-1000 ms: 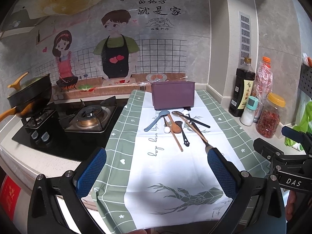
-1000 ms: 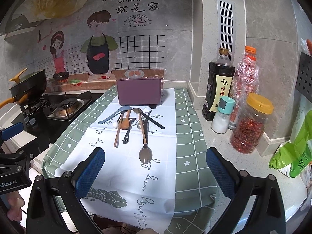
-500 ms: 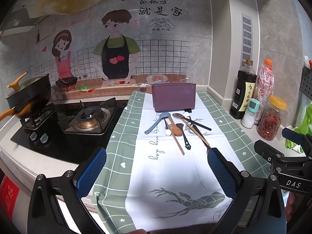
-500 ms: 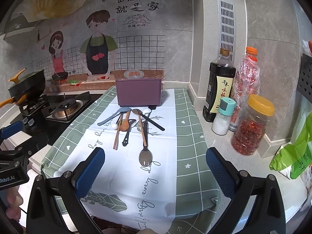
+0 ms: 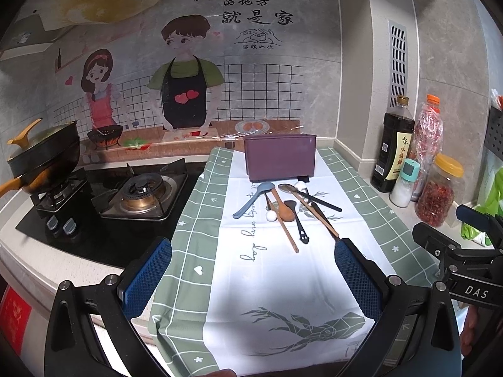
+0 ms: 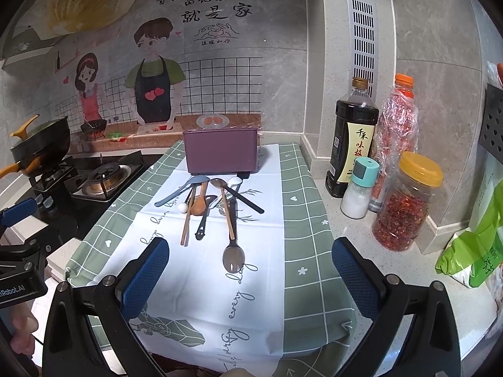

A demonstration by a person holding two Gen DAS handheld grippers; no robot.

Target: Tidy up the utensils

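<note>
Several utensils lie in a loose pile on the white and green cloth (image 5: 267, 282) (image 6: 201, 270): a blue spoon (image 5: 250, 199) (image 6: 179, 190), a wooden spoon (image 5: 284, 212) (image 6: 198, 205), a small black spoon (image 5: 297, 220) (image 6: 204, 216) and a long metal spoon (image 6: 232, 245). Behind them stands a purple box (image 5: 279, 157) (image 6: 221, 150). My left gripper (image 5: 253, 279) is open, well short of the pile. My right gripper (image 6: 251, 279) is open too, with the metal spoon's bowl just ahead of it. Neither holds anything.
A gas stove (image 5: 138, 191) with a dark pan (image 5: 44, 157) is to the left. On the right stand a soy sauce bottle (image 6: 353, 138), a salt shaker (image 6: 360, 188), a chilli jar (image 6: 405, 202) and a green bag (image 6: 474, 245). The cloth hangs over the counter's front edge.
Both grippers have drawn back and risen slightly, so the utensils and box look a little farther away. Both stay open; nothing on the cloth has moved.
</note>
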